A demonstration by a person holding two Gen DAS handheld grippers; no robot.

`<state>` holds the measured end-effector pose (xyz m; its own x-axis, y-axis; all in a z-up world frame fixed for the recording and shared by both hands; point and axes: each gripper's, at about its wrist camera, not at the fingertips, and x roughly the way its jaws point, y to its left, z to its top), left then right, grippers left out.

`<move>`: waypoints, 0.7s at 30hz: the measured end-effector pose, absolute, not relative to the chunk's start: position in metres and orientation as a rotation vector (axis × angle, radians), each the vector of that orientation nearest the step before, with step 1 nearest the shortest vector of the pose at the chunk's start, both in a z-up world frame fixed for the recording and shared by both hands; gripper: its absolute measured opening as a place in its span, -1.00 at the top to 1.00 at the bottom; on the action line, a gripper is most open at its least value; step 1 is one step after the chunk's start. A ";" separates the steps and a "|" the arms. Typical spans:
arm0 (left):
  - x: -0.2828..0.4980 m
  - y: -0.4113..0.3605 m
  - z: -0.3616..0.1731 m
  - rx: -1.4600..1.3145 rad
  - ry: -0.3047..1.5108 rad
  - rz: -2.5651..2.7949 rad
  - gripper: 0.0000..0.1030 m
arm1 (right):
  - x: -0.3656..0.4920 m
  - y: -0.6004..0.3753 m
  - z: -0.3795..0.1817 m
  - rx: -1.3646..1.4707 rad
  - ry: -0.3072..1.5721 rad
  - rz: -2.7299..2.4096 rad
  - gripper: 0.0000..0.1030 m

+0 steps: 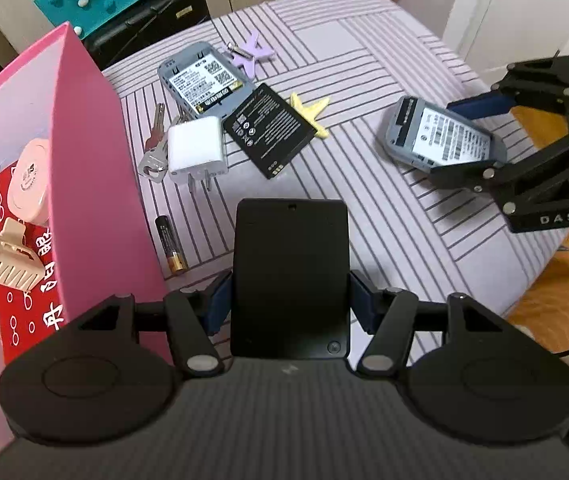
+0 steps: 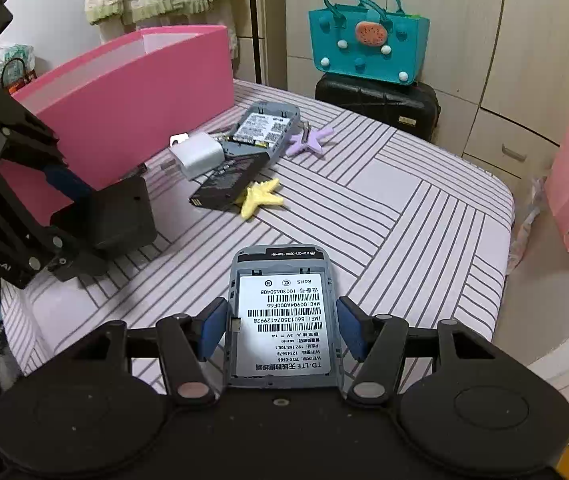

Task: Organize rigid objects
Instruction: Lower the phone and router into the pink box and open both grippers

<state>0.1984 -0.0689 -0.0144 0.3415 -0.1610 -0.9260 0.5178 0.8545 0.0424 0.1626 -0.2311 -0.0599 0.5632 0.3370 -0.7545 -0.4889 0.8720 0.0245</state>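
My left gripper (image 1: 290,300) is shut on a flat black cover plate (image 1: 290,248), its blue pads pressing both long edges. The plate hangs low over the striped sheet beside the pink box (image 1: 96,152). My right gripper (image 2: 282,328) is shut on a grey pocket router shell (image 2: 284,304), label side up, near the bed's right side. The left wrist view shows that shell (image 1: 440,136) too. Between them lie a second grey shell (image 1: 204,80), a black battery pack (image 1: 268,130), a white charger (image 1: 194,148), keys (image 1: 154,140), an AA cell (image 1: 172,246) and two star shapes.
The pink box holds a pink round case (image 1: 30,180), a beige hair claw (image 1: 8,260) and a red carton (image 1: 32,312). A teal bag (image 2: 368,40) sits on a black suitcase (image 2: 380,104) behind the bed. The bed edge (image 2: 500,280) drops off at right.
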 end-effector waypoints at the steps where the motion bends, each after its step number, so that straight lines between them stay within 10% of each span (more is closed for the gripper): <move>1: 0.196 -0.069 -0.011 0.358 1.137 -0.456 -0.16 | 0.161 -0.230 -0.058 -0.195 0.842 0.492 -0.25; 21: 0.145 0.004 0.093 0.295 0.909 -0.472 -0.16 | 0.122 -0.177 0.039 -0.206 0.732 0.543 -0.25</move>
